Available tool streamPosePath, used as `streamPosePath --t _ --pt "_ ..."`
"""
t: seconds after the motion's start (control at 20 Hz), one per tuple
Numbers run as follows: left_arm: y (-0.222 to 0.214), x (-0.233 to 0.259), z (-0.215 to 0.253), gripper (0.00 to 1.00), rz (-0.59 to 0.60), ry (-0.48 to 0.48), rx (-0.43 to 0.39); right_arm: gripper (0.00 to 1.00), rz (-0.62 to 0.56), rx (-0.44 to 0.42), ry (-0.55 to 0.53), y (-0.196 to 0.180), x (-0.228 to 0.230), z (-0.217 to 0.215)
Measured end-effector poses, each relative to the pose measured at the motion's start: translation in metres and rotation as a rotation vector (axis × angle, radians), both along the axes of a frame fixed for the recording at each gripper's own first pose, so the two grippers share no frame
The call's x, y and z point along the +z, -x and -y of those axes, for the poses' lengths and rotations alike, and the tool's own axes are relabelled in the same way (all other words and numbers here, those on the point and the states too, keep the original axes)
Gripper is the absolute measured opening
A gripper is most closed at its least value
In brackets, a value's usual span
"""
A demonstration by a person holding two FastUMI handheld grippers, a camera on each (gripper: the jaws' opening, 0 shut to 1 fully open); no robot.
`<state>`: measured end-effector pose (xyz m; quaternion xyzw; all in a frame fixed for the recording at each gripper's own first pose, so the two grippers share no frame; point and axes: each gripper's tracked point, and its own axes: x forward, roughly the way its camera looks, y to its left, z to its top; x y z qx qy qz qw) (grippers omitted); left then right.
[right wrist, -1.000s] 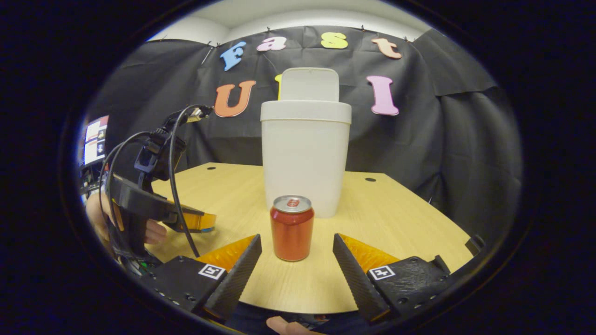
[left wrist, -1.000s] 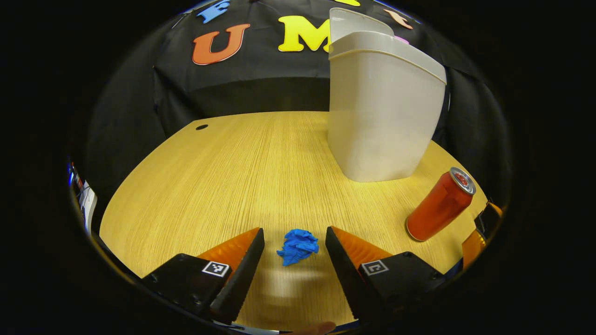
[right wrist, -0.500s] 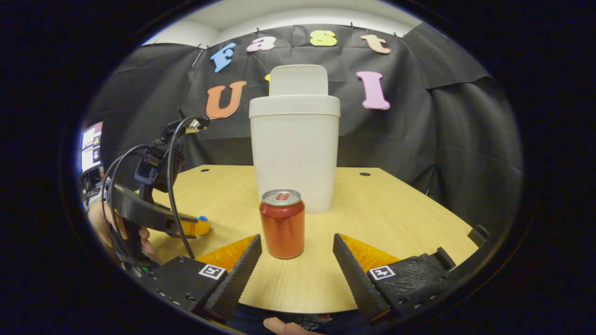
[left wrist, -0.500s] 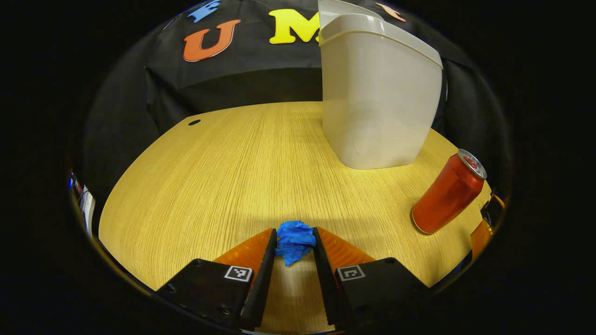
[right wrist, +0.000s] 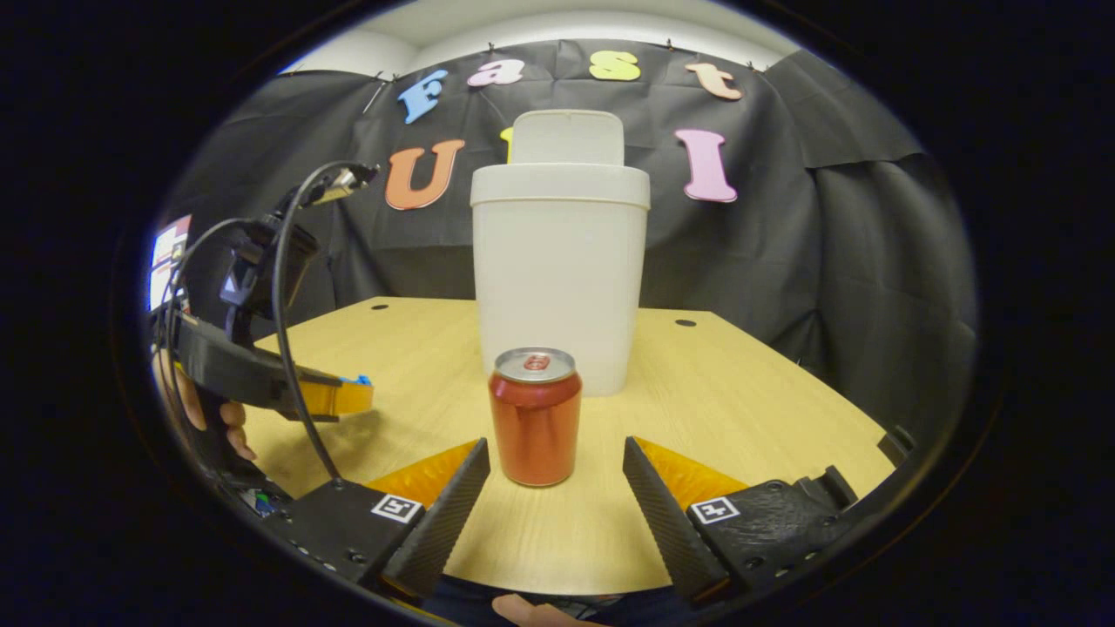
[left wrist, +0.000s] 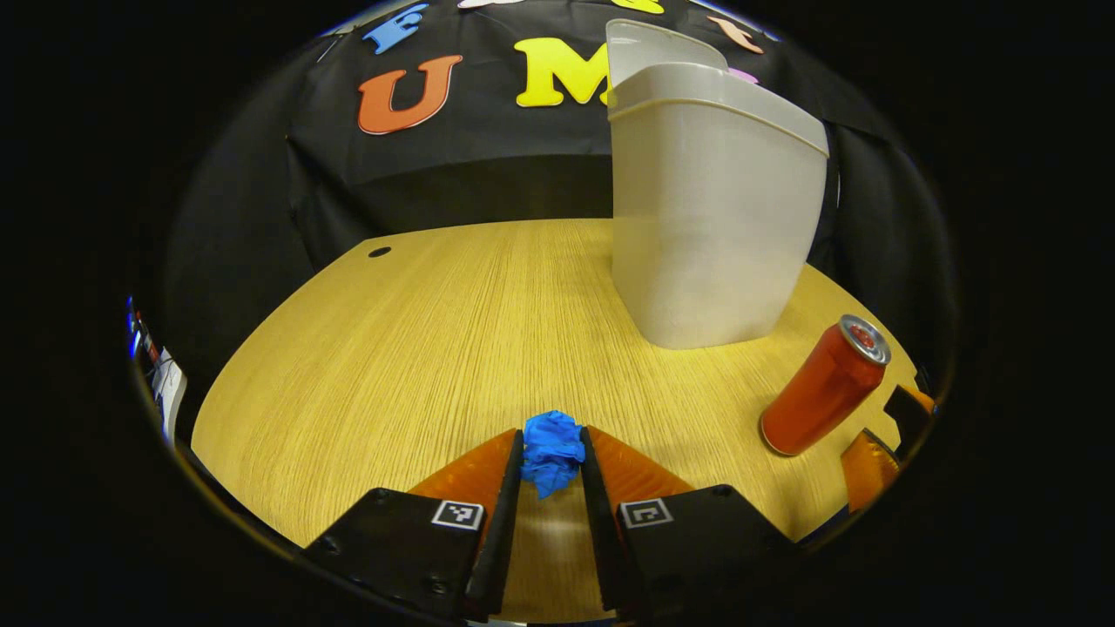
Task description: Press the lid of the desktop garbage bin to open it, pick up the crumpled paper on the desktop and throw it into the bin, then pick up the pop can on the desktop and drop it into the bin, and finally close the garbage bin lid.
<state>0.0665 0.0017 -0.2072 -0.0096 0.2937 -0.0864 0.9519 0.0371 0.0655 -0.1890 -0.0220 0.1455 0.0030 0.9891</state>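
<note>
In the left gripper view, my left gripper (left wrist: 551, 453) is clamped on the blue crumpled paper (left wrist: 552, 451), both fingers pressing its sides, held over the wooden desktop (left wrist: 418, 348). The white garbage bin (left wrist: 710, 209) stands beyond to the right with its lid (left wrist: 658, 48) raised, and the red pop can (left wrist: 823, 387) stands nearer, to the right of the bin's base.

In the right gripper view, my right gripper (right wrist: 556, 475) is spread wide, the pop can (right wrist: 535, 416) upright between its fingertips, touching neither. The bin (right wrist: 559, 270) sits just behind the can. At left, the left gripper (right wrist: 344, 396) hangs above the desktop (right wrist: 740, 409) with a bit of blue showing at its tip.
</note>
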Motion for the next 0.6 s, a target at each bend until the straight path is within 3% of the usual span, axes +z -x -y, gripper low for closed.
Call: streamPosePath --t 0.35,0.6 --pt "0.005 0.033 -0.008 0.43 0.081 0.051 0.015 0.98 -0.037 -0.039 0.054 -0.03 -0.011 -0.012" --pt "0.009 0.044 -0.011 0.43 0.11 0.044 0.012 0.98 -0.08 -0.083 0.02 -0.05 -0.02 -0.004"
